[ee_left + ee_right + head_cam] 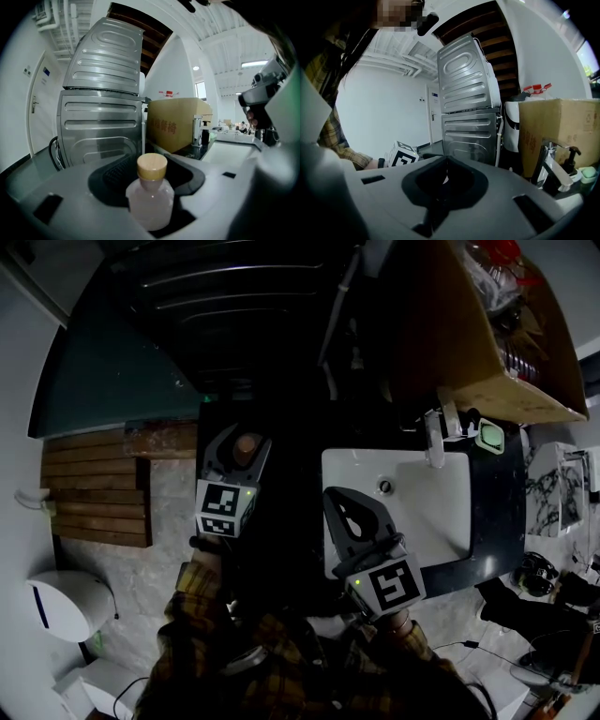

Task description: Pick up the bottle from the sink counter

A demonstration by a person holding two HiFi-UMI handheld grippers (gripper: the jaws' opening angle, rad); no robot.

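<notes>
L tongs (240,452) gripping bottle (150,202), R tongs (344,506) shut

In the head view only the cap of the bottle (247,447) shows, its body hidden between the jaws of the left gripper (240,440); in the left gripper view its base drops out of sight behind the gripper's body; the red print on the box (177,124) is too blurred to read; the head view's top edge cuts that box off; the counter (495,521) left of the sink (441,512) is lost in darkness; the clutter (548,577) at the right edge is too small to name.
</notes>
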